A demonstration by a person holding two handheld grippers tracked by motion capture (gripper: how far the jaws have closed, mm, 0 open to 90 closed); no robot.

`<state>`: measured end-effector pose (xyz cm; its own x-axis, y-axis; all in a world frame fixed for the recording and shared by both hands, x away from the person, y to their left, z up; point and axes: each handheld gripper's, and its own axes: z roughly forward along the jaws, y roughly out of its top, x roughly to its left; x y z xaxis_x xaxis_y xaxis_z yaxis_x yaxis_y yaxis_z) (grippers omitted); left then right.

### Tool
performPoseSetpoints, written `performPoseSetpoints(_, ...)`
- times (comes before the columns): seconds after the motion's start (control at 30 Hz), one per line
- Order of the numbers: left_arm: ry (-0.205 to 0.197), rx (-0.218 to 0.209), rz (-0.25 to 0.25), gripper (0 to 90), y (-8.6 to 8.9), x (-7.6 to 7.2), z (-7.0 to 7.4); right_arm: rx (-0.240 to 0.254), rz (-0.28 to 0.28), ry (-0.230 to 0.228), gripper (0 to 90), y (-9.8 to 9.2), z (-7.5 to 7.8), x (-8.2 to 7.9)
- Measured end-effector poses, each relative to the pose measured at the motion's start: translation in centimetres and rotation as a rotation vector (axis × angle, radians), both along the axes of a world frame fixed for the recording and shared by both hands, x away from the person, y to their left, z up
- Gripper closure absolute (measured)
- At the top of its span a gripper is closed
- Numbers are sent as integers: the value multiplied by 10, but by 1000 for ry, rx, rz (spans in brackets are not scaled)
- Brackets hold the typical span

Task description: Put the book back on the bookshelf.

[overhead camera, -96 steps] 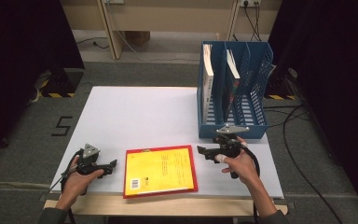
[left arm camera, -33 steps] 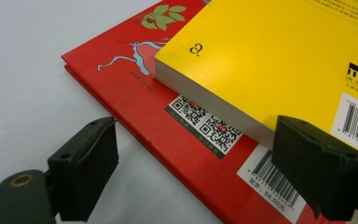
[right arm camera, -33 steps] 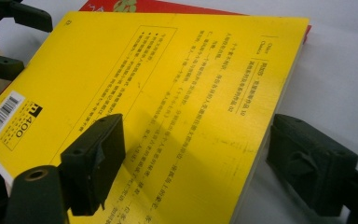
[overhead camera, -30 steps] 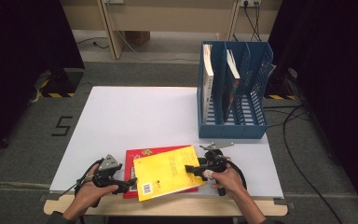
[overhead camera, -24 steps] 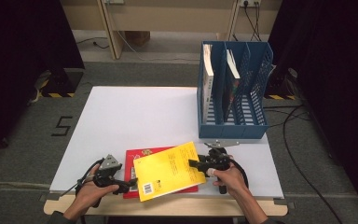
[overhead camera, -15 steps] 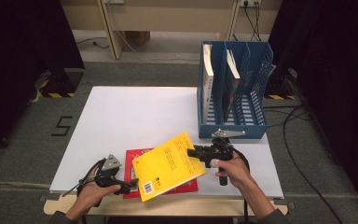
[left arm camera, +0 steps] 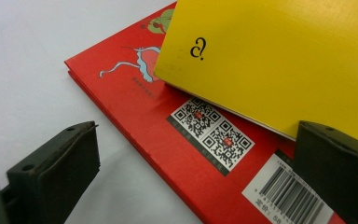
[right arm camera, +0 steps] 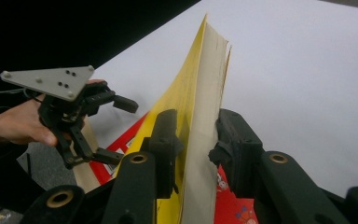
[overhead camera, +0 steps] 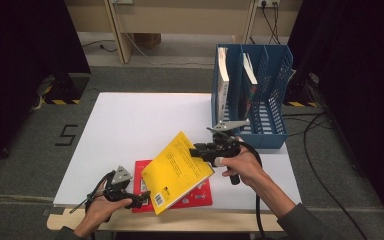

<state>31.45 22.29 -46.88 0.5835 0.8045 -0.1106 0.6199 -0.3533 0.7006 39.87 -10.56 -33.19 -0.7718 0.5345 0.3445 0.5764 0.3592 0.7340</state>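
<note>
A yellow book (overhead camera: pixel 177 170) hangs tilted above a red book (overhead camera: pixel 198 194) that lies flat near the table's front edge. My right gripper (overhead camera: pixel 196 151) is shut on the yellow book's raised right edge. In the right gripper view both pads (right arm camera: pixel 168 140) press on the cover and pages; these jaws have just been closing on the book. My left gripper (overhead camera: pixel 142 198) rests low at the red book's left edge, its jaws wide open after just opening. In the left gripper view the red book (left arm camera: pixel 168 140) runs between them, untouched, and the yellow book's (left arm camera: pixel 279 60) lower corner hovers over it.
A blue file rack (overhead camera: pixel 252 100) holding upright books stands at the table's back right, just behind my right hand. The white table (overhead camera: pixel 145 125) stretches bare to the left and back. Dark curtains flank both sides.
The right gripper has risen with the yellow book's edge, tipping the book steeper off the red one. The left hand has stayed in place.
</note>
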Motion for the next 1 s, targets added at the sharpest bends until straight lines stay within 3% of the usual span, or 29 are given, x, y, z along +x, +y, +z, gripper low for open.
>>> performPoseSetpoints(0.07, -8, 10, 4, 0, -3, 1, -1, -19, 19, -17, 701, 6, 9, -1)
performPoseSetpoints(0.1, -16, 18, 9, 0, -8, 2, -1, -43, 48, -31, 697, 17, 21, -2)
performPoseSetpoints(0.13, -16, 18, 9, 0, -8, 2, -1, -43, 48, -31, 697, 17, 21, -2)
performPoseSetpoints(0.17, -22, 18, 16, 0, -10, 2, -2, -90, 79, -73, 693, 30, 34, -5)
performPoseSetpoints(0.2, -26, 19, 18, 0, -12, 2, -2, -90, 79, -73, 693, 30, 34, -5)
performPoseSetpoints(0.3, -30, 14, 27, 5, -10, 2, -2, -155, 112, -103, 669, 50, 47, -8)
performPoseSetpoints(0.4, -29, 14, 31, 5, -9, 3, -3, -173, 123, -96, 652, 57, 49, -9)
performPoseSetpoints(0.43, -33, 10, 33, 15, -8, 3, -3, -206, 135, -109, 638, 63, 50, -9)
performPoseSetpoints(0.57, -33, -3, 41, 30, -9, 3, -3, -222, 128, -77, 635, 67, 48, -8)
performPoseSetpoints(0.7, -40, 4, 46, 23, -8, 3, -3, -283, 149, -51, 651, 71, 46, -3)
performPoseSetpoints(0.77, -39, 3, 45, 23, -8, 3, -3, -290, 148, -35, 658, 71, 47, -3)
performPoseSetpoints(0.87, -35, -12, 42, 24, -9, 3, -4, -357, 188, -72, 692, 74, 48, 0)
performPoseSetpoints(0.93, -42, -28, 40, 34, -8, 3, -4, -365, 209, -67, 715, 74, 50, 2)
performPoseSetpoints(1.0, -41, -42, 41, 107, -7, 4, -4, -366, 216, -74, 718, 75, 51, 4)
